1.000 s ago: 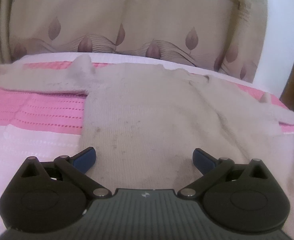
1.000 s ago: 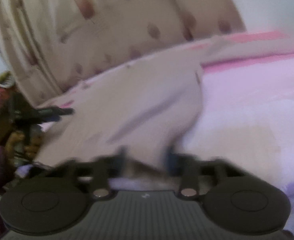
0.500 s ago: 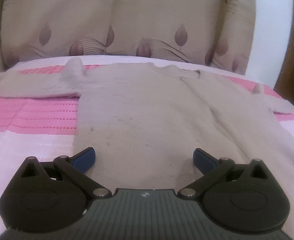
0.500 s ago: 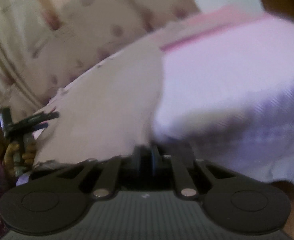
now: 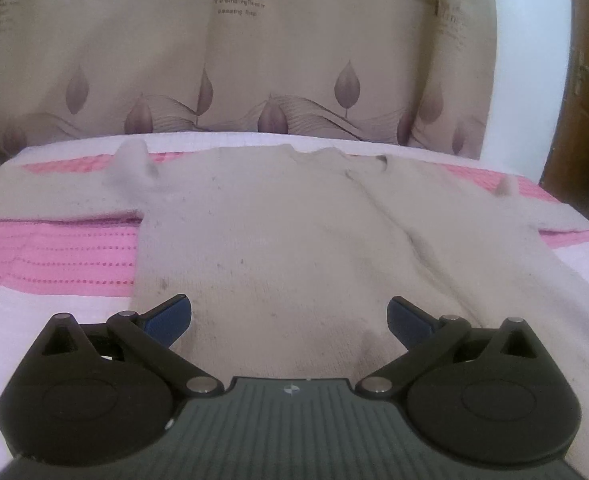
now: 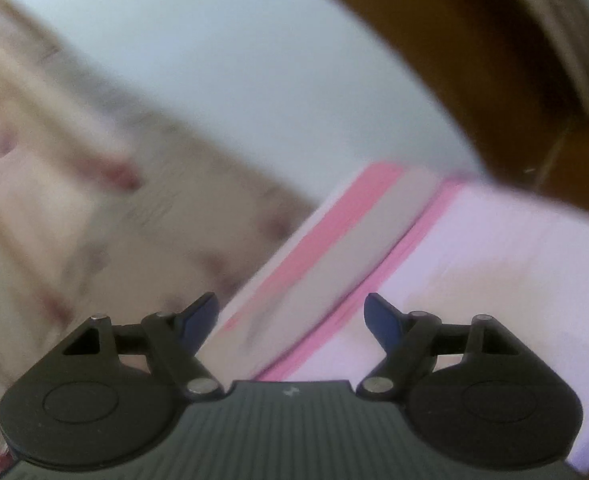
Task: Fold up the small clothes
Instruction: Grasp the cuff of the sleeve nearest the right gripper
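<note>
Beige knit sweater [image 5: 278,248] spread flat on pink-and-white bedspread [image 5: 54,256], sleeves out, no fold made yet (whole task left); left gripper [image 5: 288,314] spread wide above hem, right gripper [image 6: 290,316] spread too, empty, blurred view toward wall [image 6: 214,60].

Sweater [image 5: 278,240] hem hidden behind left gripper [image 5: 288,318], left sleeve cropped at frame edge, curtain [image 6: 74,184] motion-blurred
</note>
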Available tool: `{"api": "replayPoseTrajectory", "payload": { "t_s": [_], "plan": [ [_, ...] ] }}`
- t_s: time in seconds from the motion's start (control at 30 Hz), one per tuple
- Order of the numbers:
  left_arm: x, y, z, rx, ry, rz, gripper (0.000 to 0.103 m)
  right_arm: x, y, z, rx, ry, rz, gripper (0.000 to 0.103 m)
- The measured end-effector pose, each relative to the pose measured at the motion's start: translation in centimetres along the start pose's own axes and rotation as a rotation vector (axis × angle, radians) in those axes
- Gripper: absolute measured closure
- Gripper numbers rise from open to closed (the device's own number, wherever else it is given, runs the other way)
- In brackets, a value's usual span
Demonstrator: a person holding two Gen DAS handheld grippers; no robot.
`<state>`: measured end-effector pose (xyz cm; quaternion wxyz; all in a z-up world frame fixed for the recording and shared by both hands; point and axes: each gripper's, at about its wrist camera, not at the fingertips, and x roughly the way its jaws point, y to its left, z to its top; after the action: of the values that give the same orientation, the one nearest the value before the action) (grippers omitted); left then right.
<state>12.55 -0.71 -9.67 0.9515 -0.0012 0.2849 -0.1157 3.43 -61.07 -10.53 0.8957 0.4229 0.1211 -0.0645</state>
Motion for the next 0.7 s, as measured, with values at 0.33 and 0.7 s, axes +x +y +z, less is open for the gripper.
{"api": "replayPoseTrajectory", "payload": {
  "t_s": [0.33,0.7],
  "plan": [
    [1.7,0.5,0.3,-0.028,0.087,0.010,0.000,11.3,-9.1,10.6,0.146,0.034,-0.222,0.020],
    [2.1,-0.3,0.2,0.041,0.118,0.058,0.000,17.5,-12.3,10.3,0.234,0.031,-0.208,0.090]
  ]
}}
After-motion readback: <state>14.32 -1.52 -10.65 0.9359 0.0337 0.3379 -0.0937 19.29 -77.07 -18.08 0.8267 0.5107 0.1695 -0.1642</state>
